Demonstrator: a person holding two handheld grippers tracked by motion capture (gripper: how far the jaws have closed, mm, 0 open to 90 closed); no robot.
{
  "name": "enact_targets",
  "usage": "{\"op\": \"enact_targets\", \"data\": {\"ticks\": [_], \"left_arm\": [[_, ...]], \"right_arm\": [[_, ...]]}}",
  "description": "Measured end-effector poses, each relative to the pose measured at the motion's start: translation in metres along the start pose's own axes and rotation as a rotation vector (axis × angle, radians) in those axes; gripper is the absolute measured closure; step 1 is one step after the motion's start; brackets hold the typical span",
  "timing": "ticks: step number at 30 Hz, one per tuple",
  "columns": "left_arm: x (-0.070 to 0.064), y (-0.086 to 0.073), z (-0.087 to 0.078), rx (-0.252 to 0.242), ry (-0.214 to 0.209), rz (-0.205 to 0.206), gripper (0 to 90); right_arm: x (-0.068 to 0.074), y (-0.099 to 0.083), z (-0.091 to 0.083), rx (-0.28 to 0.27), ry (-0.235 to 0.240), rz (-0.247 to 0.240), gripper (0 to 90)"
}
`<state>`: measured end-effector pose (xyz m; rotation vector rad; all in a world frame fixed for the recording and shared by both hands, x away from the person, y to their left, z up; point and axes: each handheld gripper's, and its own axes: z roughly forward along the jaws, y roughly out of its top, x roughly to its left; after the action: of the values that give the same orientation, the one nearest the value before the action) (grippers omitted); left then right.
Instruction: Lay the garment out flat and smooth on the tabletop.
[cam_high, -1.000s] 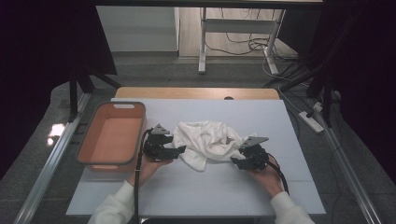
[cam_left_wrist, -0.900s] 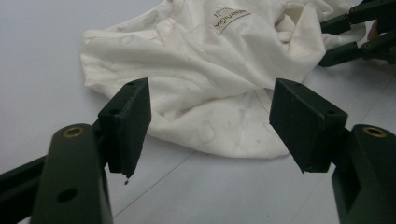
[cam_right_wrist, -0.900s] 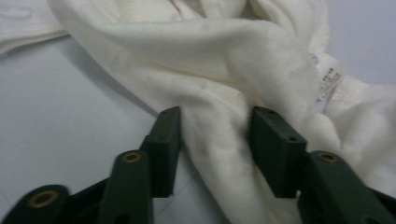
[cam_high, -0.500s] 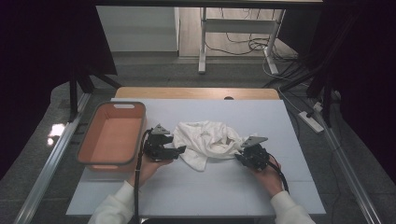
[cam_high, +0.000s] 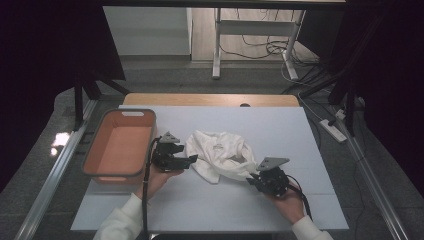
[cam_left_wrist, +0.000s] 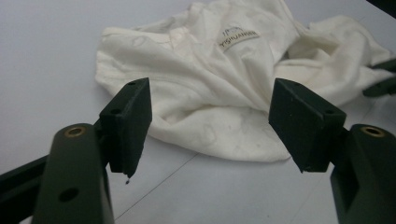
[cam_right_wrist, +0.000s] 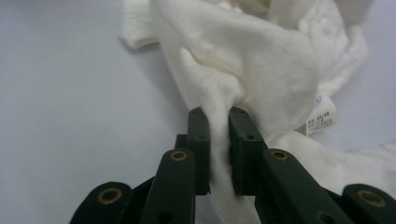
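Nearest, the right claw (cam_high: 254, 179) is clenched on a fold of the one white garment (cam_high: 220, 155), which lies crumpled mid-counter (cam_high: 210, 210). The left claw (cam_high: 192, 159) gapes wide beside the cloth's edge, touching nothing. One orange bin (cam_high: 119, 146) sits left; the garment's labels are unreadable.

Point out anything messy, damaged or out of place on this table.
Only the white garment stands out: it lies crumpled in a heap mid-table, not spread flat. The right gripper pinches a fold of it; the left gripper is open just short of it. The orange bin sits squarely; no spill or damage visible.
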<state>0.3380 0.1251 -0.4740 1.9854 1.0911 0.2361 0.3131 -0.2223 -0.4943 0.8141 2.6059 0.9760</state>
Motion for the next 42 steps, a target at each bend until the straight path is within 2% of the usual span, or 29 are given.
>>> {"op": "enact_targets", "data": {"ticks": [5,10,16,18,19,21,24,26,30,33,38,40,42], "left_arm": [[0.000,0.001,-0.001,-0.007,0.000,-0.001,30.8],[0.001,0.001,-0.001,-0.004,0.000,-0.001,30.8],[0.002,0.001,-0.001,-0.005,-0.001,-0.004,30.8],[0.001,0.000,0.000,-0.004,-0.002,-0.005,30.8],[0.001,0.000,0.000,-0.004,-0.003,-0.005,30.8],[0.002,0.001,0.000,-0.002,-0.001,-0.005,30.8],[0.002,0.001,0.000,-0.003,0.002,-0.007,30.8],[0.002,0.001,0.001,-0.004,0.002,-0.010,30.7],[0.003,0.002,0.005,0.001,0.004,-0.015,30.7],[0.001,0.002,0.008,0.005,0.002,-0.010,30.8],[0.001,0.003,0.010,0.011,0.003,-0.008,30.7],[0.002,0.003,0.010,0.011,0.003,-0.010,30.7],[0.002,0.003,0.011,0.008,0.003,-0.014,30.7]], "right_arm": [[0.022,-0.005,-0.005,0.006,0.045,-0.025,79.8],[0.034,-0.006,-0.007,0.014,0.071,-0.030,79.8],[0.056,-0.010,-0.010,0.032,0.113,-0.060,79.7],[0.061,-0.013,-0.010,0.040,0.114,-0.074,79.1],[0.063,-0.014,-0.011,0.041,0.115,-0.072,77.9],[0.065,-0.015,-0.012,0.033,0.111,-0.078,68.2],[0.063,-0.013,-0.020,-0.021,0.096,-0.058,51.7],[0.059,-0.009,-0.028,-0.089,0.051,-0.041,42.7],[0.043,-0.002,-0.036,-0.161,-0.004,0.005,39.1],[0.027,0.003,-0.031,-0.169,-0.030,0.036,39.5],[0.012,0.013,-0.013,-0.157,-0.068,0.047,40.5],[0.009,0.018,-0.003,-0.141,-0.073,0.049,41.7],[0.009,0.022,0.008,-0.122,-0.072,0.031,43.2]]}}
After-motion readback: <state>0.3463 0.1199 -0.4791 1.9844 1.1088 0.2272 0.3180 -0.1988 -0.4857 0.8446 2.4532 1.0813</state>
